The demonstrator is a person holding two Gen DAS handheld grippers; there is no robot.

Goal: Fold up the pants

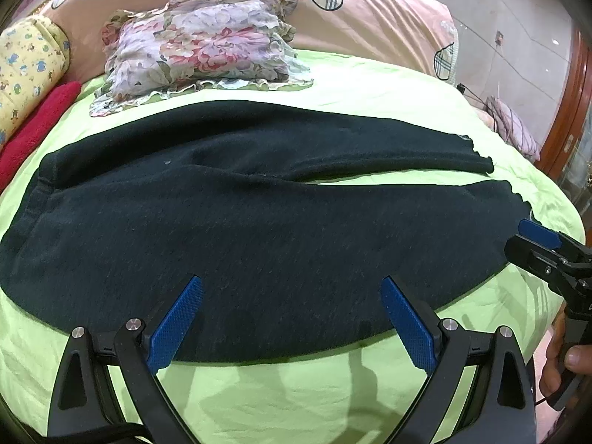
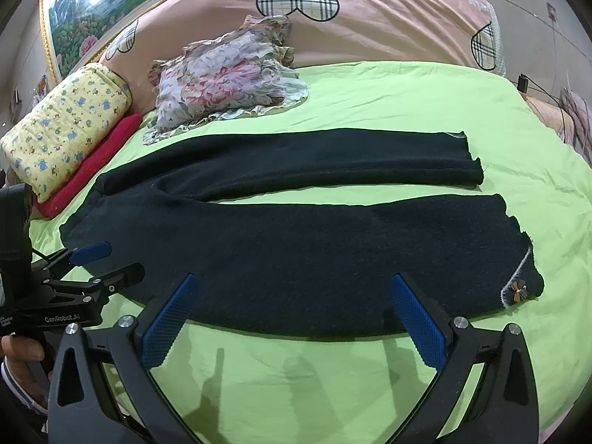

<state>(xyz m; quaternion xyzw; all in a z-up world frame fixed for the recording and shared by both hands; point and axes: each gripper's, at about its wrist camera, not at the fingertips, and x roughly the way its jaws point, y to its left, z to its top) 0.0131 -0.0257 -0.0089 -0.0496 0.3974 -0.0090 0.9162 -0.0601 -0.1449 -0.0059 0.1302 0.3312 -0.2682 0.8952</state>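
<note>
Dark pants point(image 1: 259, 229) lie flat across the green bed sheet point(image 1: 296, 399), waistband to the left, both legs running right with a narrow gap between them. My left gripper point(image 1: 292, 285) hovers open over the near edge of the near leg, close to the waist half. My right gripper point(image 2: 292, 283) is open too, above the near leg point(image 2: 314, 259) toward its hem, where a small bow point(image 2: 517, 291) is sewn. Each gripper shows in the other's view: the right one point(image 1: 536, 244) near the hem, the left one point(image 2: 96, 262) near the waistband. Nothing is held.
A folded floral garment point(image 2: 229, 81) sits behind the pants. A yellow patterned bundle point(image 2: 66, 125) and a red cloth point(image 2: 96, 162) lie at the left. A pink quilt with plaid hearts point(image 2: 333, 11) fills the back. A hand point(image 1: 566, 362) shows at the right edge.
</note>
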